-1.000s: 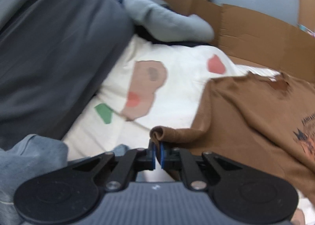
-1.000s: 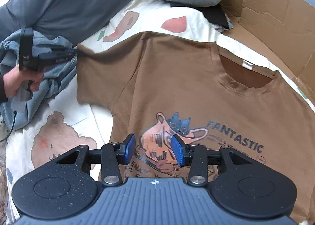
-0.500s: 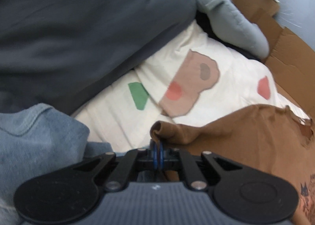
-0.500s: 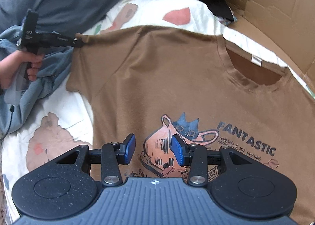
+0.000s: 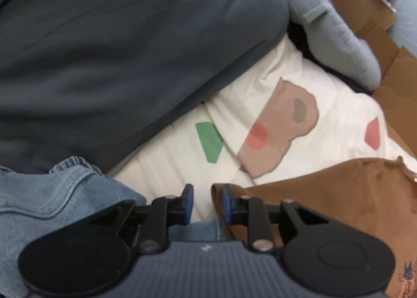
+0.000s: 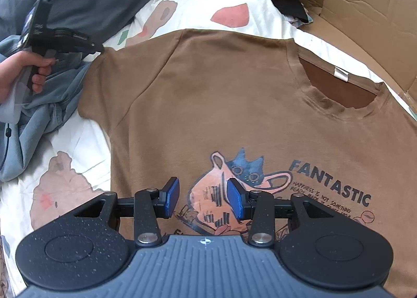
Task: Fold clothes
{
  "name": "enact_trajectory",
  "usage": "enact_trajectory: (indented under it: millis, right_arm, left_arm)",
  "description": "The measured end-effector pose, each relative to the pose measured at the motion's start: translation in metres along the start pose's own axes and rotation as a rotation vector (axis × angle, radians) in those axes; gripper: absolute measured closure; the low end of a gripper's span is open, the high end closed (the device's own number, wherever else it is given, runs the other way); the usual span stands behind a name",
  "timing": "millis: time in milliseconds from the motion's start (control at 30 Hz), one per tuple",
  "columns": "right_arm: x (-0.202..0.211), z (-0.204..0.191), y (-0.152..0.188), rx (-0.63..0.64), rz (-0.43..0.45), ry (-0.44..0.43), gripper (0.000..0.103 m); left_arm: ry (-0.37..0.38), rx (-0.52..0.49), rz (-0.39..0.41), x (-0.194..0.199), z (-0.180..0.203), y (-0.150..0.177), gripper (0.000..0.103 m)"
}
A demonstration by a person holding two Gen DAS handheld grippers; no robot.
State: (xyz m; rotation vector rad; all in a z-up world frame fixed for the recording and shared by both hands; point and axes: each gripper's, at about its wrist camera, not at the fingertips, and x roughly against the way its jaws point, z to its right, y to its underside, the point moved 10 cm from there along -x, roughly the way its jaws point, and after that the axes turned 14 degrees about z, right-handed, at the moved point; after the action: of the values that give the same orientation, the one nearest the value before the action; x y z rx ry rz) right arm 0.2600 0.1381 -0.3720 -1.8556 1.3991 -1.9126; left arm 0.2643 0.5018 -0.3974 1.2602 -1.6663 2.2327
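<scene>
T-shirt (image 6: pixel 234 105) sleeve edge beside opening left claw (image 5: pixel 206 203) (unpinched).

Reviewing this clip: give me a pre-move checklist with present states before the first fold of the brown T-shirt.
1. Brown T-shirt spread flat, print up: ok.
2. Left gripper off the sleeve corner: jaws opening, corner at one pad, unclamped: ok.
3. Right gripper empty, open over the print: ok.
4. Sleeve clear of the denim garment: not ok, its edge lies on it.
5. Collar smooth: ok.
6. Hem laid straight: cannot tell, outside both views.
</scene>
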Motion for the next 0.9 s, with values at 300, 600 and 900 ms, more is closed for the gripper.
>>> enact_trajectory:
  millis: [300,600,900]
  right_arm:
    - [-0.012,0.027,-0.015,-0.027,0.042,0.043,0.055]
    - [-0.052,0.058,-0.050,-0.039,0.085,0.072,0.055]
    - [-0.105,0.087,-0.091,-0.093,0.134,0.118,0.055]
  left_arm:
    - [0.101,-0.110,0.044,-0.004,0.037,-0.011,0.059]
    - [0.174,-0.359,-0.019,-0.031,0.081,0.007,0.049]
    - [0.190,-0.412,-0.020,-0.050,0.084,0.013,0.067]
